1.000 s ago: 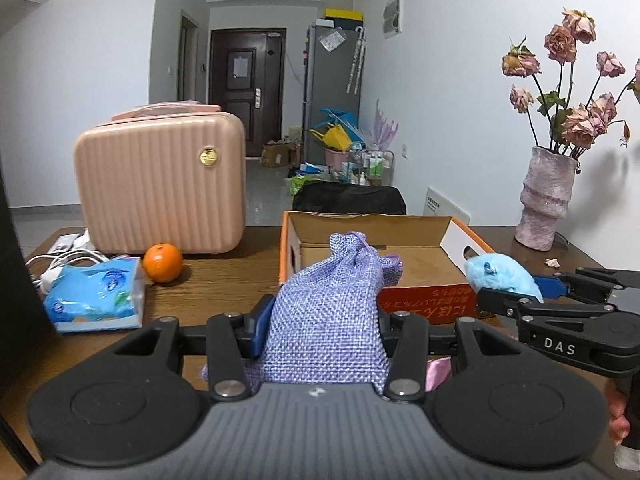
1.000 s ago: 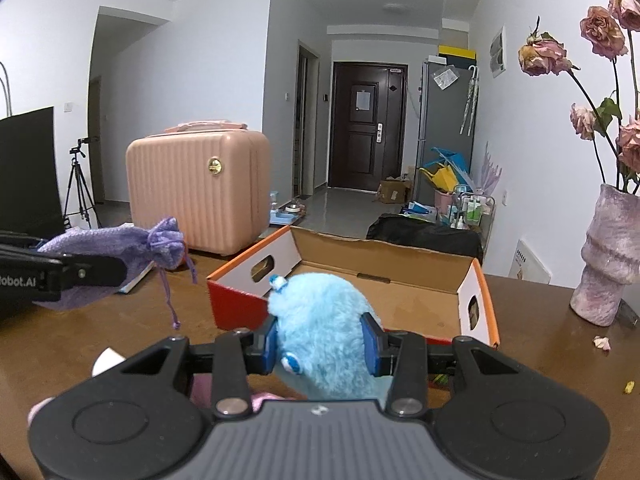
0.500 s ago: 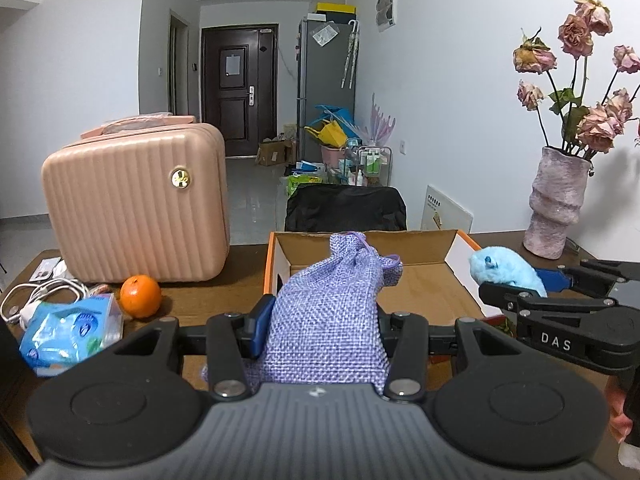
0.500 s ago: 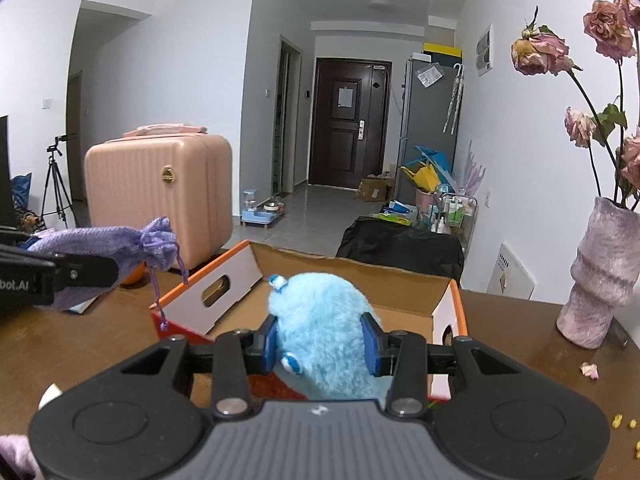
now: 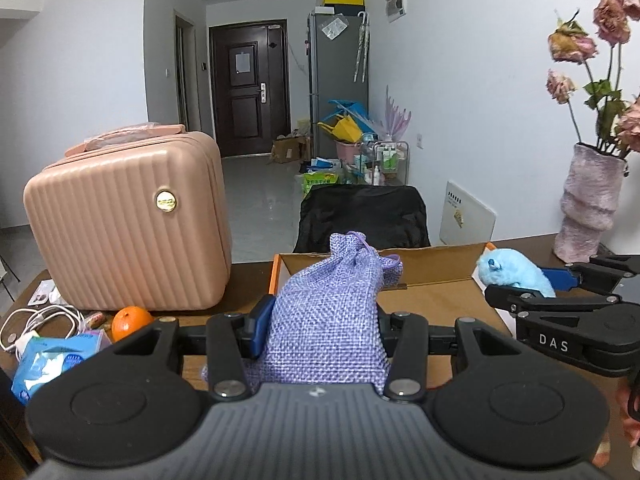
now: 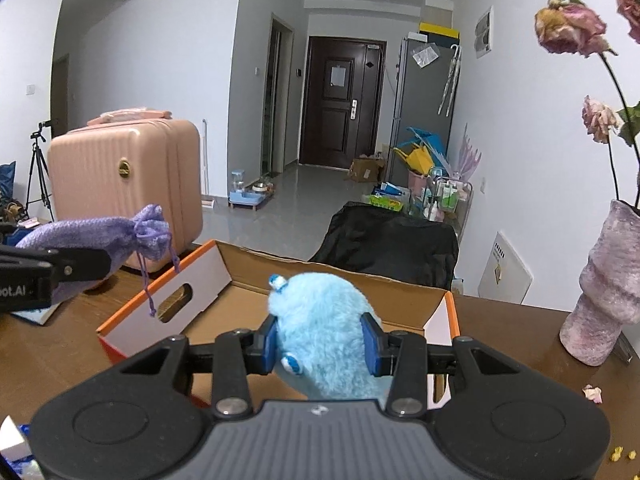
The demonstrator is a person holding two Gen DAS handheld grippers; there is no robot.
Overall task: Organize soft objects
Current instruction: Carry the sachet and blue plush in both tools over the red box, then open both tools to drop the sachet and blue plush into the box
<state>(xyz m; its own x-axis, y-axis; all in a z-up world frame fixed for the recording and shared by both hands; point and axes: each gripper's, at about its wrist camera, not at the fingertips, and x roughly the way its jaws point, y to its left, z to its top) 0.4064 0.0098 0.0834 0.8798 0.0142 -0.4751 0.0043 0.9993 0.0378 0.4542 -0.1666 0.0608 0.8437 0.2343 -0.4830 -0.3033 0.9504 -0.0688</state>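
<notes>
Lavender woven-fabric drawstring pouch (image 5: 332,320) pinched between the blue pads of the left hand-held gripper (image 5: 320,330), jaws closed onto its lower body; tied neck points forward over the near edge of the open cardboard box with orange rim (image 5: 436,258). Pouch bottom hidden behind the gripper body. In the right wrist view the same pouch (image 6: 100,236) is held up in the air left of the box (image 6: 224,276), cords dangling by the box's handle-slot wall; left gripper there cut off by the frame edge.

Fluffy light-blue plush toy (image 6: 324,328) squeezed between the pads of the right hand-held gripper (image 6: 324,346), jaws closed on its sides, held above the box interior; its lower part is hidden behind the gripper. Left view shows the plush (image 5: 512,270) at the box's right end, right gripper (image 5: 532,286) seen side-on.

Box sits on the brown wooden surface (image 6: 60,344). Ribbed pink hard-shell suitcase (image 5: 128,220) stands left of the box, round orange fruit (image 5: 130,320) just in front of it. Blue tissue pack (image 5: 48,360) and white cable (image 5: 36,322) near the left edge, partly hidden. Mottled pink ceramic vase (image 6: 608,280) with dried roses at right, flowers cut off. Black-covered chair back (image 5: 362,216) beyond the box. Small crumbs on the surface at right, too small to identify.
</notes>
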